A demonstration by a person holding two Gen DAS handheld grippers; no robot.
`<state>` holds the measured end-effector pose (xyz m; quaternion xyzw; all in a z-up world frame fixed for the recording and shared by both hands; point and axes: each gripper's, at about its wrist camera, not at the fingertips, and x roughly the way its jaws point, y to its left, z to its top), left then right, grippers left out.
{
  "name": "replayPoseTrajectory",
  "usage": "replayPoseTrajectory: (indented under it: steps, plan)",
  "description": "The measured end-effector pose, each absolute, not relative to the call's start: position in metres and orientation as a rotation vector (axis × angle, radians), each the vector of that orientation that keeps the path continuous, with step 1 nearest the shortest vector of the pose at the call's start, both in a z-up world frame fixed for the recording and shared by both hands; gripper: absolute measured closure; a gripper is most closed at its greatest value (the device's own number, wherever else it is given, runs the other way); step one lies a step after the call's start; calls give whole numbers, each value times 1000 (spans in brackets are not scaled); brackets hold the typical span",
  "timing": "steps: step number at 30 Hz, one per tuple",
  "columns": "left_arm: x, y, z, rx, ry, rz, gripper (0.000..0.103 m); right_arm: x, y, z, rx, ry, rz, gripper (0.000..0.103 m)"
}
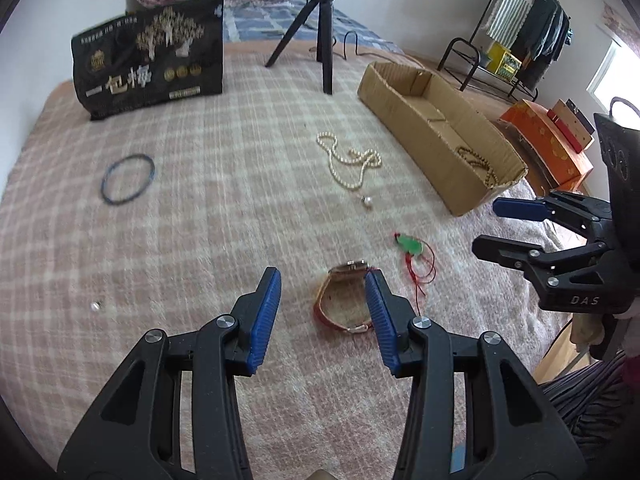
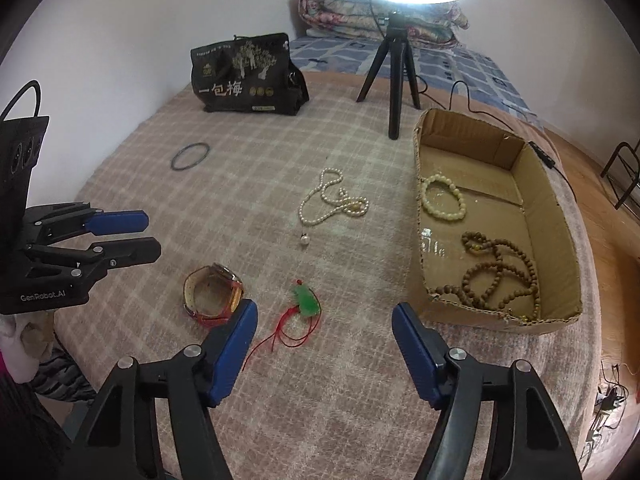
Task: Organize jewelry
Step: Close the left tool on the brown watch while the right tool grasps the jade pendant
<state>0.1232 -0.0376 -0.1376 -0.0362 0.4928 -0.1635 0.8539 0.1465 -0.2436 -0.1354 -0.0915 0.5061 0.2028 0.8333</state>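
Observation:
Jewelry lies on a pink checked blanket point(image 1: 200, 240). A red-strapped watch point(image 1: 352, 266) sits just ahead of my left gripper point(image 1: 322, 278), which is open; its right finger overlaps the watch's far side. A green pendant on red cord point(image 2: 306, 298) lies between the tips of my open right gripper point(image 2: 325, 310), untouched. Farther off are a pearl necklace point(image 2: 354, 206) and a dark blue bangle point(image 2: 186, 168). An open cardboard box point(image 2: 560, 220) on the right holds a cream bead bracelet point(image 2: 442, 198) and brown prayer beads point(image 2: 500, 276).
A black printed bag point(image 1: 152, 56) and a ring-light tripod point(image 1: 324, 32) stand at the back of the bed. A tiny silver piece point(image 1: 96, 306) lies at the left. An orange box point(image 1: 548, 148) and a clothes rack point(image 1: 520, 40) are beyond the bed's right edge.

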Motion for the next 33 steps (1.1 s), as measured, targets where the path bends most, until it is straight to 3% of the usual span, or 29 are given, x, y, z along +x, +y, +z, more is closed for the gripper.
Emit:
replayPoseTrajectory:
  steps: [9, 24, 33]
  plan:
    - [131, -36, -165, -160, 1133, -353, 73, 156, -223, -176, -255, 1184, 496, 59]
    - [137, -53, -190, -85, 1196, -341, 75, 180, -206, -203, -301, 1237, 512, 66]
    - [141, -59, -200, -69, 1214, -330, 85, 186, -203, -209, -306, 1248, 509, 71]
